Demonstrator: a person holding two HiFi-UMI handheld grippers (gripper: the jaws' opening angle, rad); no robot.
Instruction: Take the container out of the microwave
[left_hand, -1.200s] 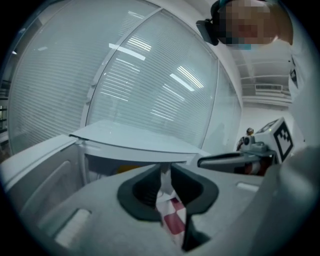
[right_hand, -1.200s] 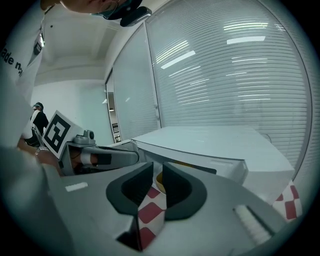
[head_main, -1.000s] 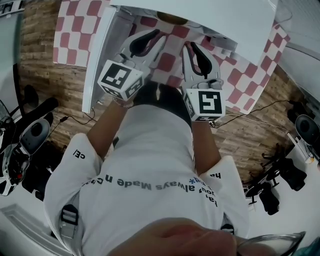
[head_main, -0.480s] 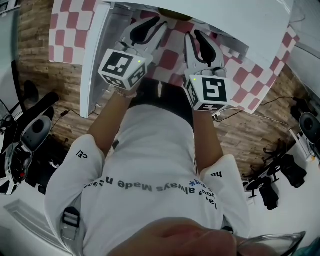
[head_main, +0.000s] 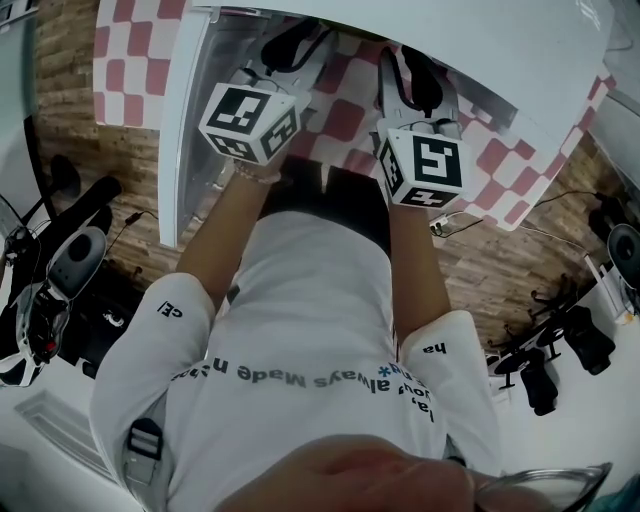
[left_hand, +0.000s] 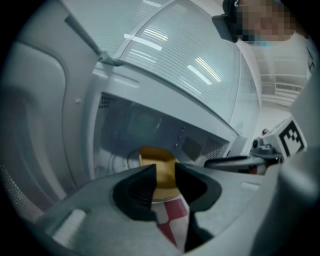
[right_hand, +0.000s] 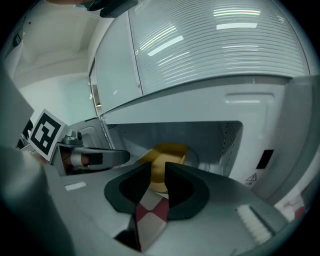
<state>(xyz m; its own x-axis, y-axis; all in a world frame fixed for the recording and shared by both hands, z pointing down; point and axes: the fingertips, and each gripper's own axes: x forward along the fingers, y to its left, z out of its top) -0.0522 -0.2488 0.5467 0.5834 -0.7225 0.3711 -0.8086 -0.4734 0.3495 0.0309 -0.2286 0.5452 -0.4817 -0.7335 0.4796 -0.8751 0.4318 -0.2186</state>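
**A:** Where's the container (left_hand: 157, 154)?

**B:** Inside the microwave (head_main: 470, 50). It sits on the floor, about midway between the side walls and set back from the front edge. The door (head_main: 183, 130) stands open at the microwave's left edge.

**A:** And the grippers?

**B:** Both are outside, over the checked cloth (head_main: 345, 118) just before the microwave's front edge, and aimed at the opening. The left gripper (left_hand: 165, 171) has its jaws a moderate gap apart, and they have just been opening. Nothing is between them; the container only shows through the gap, well beyond. The right gripper (right_hand: 157, 171) is the same: parted, just been opening, empty.

**A:** How will the container handle?

**B:** It looks like a stiff yellow bowl with a smooth, glossy skin, so I'd judge it light but slippery. I can't tell whether anything is in it, so it should be kept level.

**A:** Where to take hold?

**B:** On the rim, I'd say, with one gripper at each side pinching the wall from opposite sides. The gaps look too narrow for anything but the rim.
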